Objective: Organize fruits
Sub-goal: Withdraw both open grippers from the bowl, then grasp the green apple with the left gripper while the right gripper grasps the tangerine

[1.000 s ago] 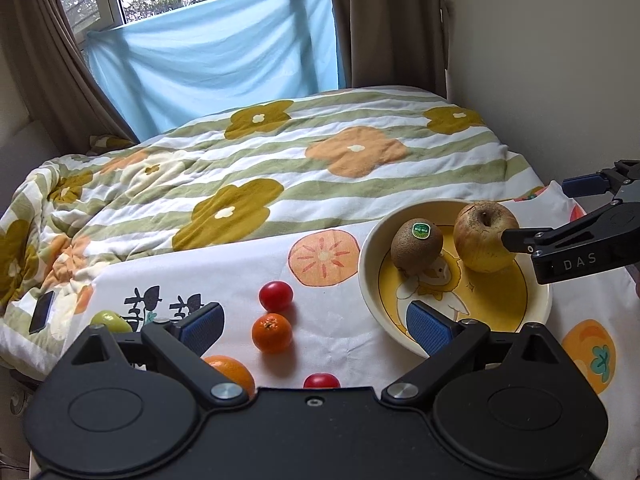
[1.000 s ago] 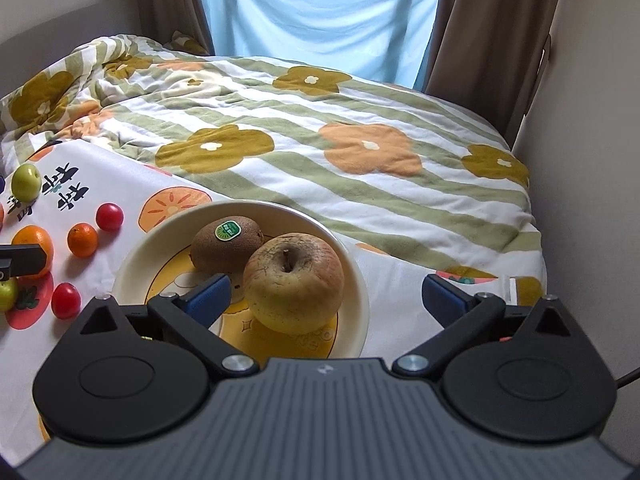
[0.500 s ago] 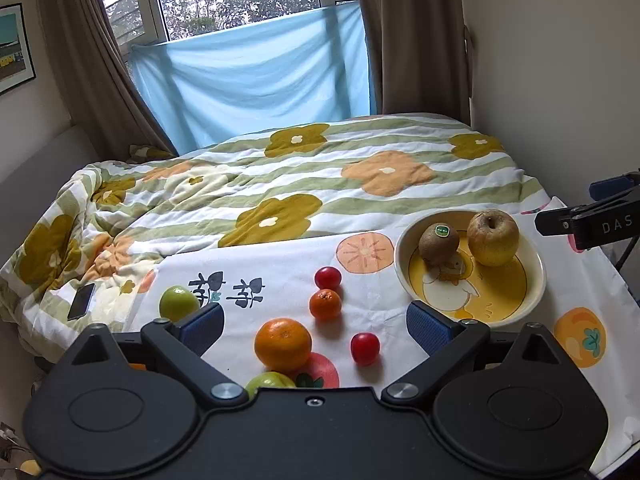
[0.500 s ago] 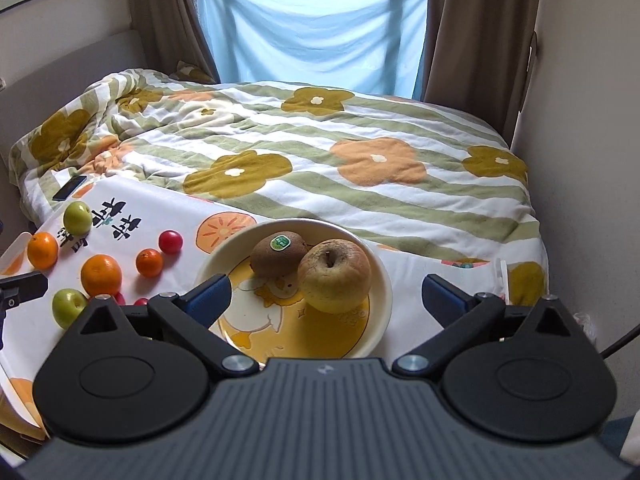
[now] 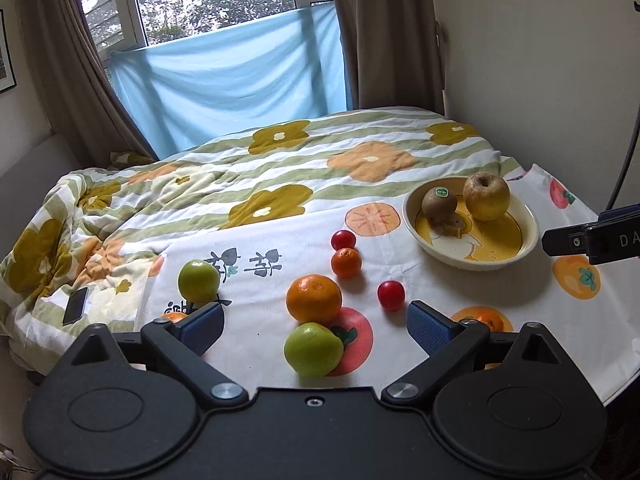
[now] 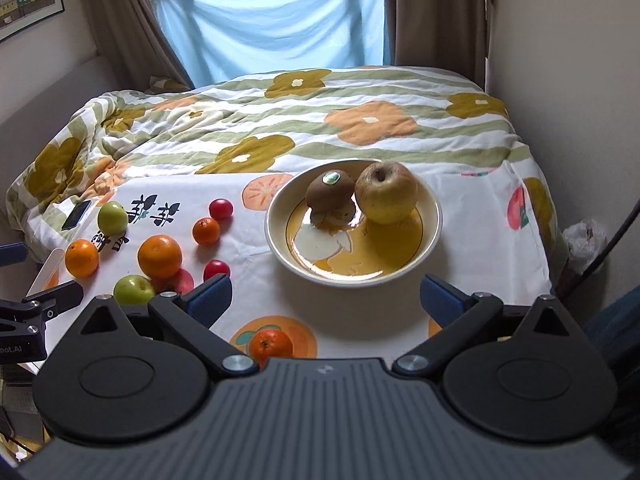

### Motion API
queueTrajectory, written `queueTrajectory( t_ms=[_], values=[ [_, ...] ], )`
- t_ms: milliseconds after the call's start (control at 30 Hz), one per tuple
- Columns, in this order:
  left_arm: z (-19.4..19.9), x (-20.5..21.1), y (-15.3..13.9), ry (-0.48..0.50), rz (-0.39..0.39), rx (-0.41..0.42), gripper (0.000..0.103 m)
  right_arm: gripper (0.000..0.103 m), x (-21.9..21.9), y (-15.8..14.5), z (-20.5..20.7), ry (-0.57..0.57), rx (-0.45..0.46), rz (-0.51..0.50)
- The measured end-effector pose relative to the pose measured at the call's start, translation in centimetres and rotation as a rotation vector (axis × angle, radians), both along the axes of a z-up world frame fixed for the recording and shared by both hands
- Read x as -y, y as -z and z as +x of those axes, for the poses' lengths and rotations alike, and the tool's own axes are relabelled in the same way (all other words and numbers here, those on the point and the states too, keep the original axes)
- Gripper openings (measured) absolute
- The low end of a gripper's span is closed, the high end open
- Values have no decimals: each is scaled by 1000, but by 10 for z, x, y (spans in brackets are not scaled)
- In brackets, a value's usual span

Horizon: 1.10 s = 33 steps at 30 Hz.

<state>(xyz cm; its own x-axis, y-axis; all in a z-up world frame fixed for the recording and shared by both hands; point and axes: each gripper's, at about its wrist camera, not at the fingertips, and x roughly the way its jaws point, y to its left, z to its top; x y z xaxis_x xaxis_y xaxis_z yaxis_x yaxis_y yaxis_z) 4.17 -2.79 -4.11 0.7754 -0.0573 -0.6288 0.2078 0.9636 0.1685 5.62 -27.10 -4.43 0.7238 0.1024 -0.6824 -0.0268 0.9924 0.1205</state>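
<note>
- the left gripper (image 5: 314, 326) hangs above the near edge of the white printed cloth (image 5: 400, 280), its blue-padded fingers (image 5: 202, 326) spread wide with nothing between them.
- the right gripper (image 6: 326, 298) is likewise spread wide and empty, held over the near side of the bowl (image 6: 434, 224).
- the cream and yellow bowl sits at the right of the cloth; inside it a brown kiwi (image 6: 330, 192) with a green sticker leans against a yellowish apple (image 6: 386, 192) on its right.
- left of the bowl, loose fruit lies scattered on the cloth: a far cherry tomato (image 5: 343, 239) touching a small tangerine (image 5: 346, 262) just nearer, and another cherry tomato (image 5: 391, 295) apart to the right.
- a large orange (image 5: 314, 298) sits in the middle, with a green apple (image 5: 313, 349) touching it on the near side, right in front of the left gripper.
- a second green apple (image 5: 198, 280) rests farther left, beside the black printed characters.
- from the right wrist view another orange (image 6: 81, 258) lies at the far left edge of the cloth, and a small tangerine (image 6: 271, 344) sits close under the right gripper.
- a dark phone (image 5: 75, 305) lies on the flowered quilt (image 5: 280, 168) to the left of the cloth.
</note>
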Motion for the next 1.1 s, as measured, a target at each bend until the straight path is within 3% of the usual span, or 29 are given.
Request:
queueTrajectory(
  t_ms=[333, 533, 967, 1100],
  values=[
    [21, -23, 45, 113, 24, -24, 99, 103, -34, 47, -21, 79, -46, 11],
    [39, -24, 75, 194, 74, -58, 93, 103, -50, 66, -18, 92, -64, 14],
    [65, -21, 107, 276, 114, -133, 62, 102, -65, 83, -6, 102, -103, -24],
    [66, -21, 108, 279, 105, -128, 59, 99, -65, 81, -4, 103, -107, -35]
  ],
)
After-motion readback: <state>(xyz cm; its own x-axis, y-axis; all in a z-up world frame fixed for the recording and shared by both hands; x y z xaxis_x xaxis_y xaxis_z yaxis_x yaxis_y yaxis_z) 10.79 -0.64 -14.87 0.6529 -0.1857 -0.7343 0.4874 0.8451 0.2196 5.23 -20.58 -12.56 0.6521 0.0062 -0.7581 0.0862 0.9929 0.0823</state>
